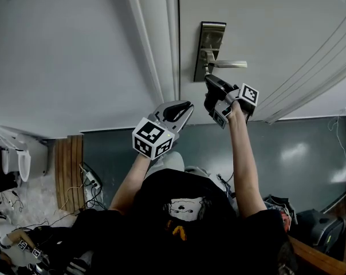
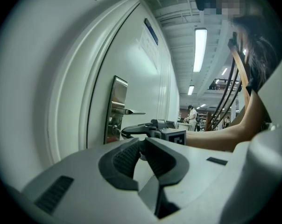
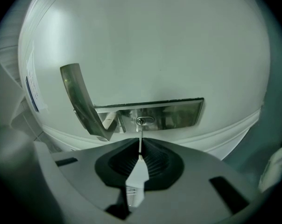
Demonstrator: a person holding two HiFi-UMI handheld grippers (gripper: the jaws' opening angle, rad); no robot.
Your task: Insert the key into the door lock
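Observation:
A steel lock plate (image 1: 209, 50) with a lever handle (image 1: 230, 65) is fixed to the white door (image 1: 276, 27). My right gripper (image 1: 210, 83) is raised to the plate just below the handle and is shut on a thin key (image 3: 140, 136). In the right gripper view the key's shaft runs straight from the jaws up to the keyhole (image 3: 144, 121), and its tip is at or just inside the slot. My left gripper (image 1: 183, 110) hangs lower and left of the lock, near the door's edge, shut with nothing in it. In the left gripper view the right gripper (image 2: 148, 130) reaches toward the lock plate (image 2: 116, 104).
The white door frame (image 1: 156, 39) runs just left of the lock. On the floor lie a wooden slatted board (image 1: 69, 165), cables (image 1: 90, 182) and bags (image 1: 310, 228). Far down the hall stands a person (image 2: 192, 116).

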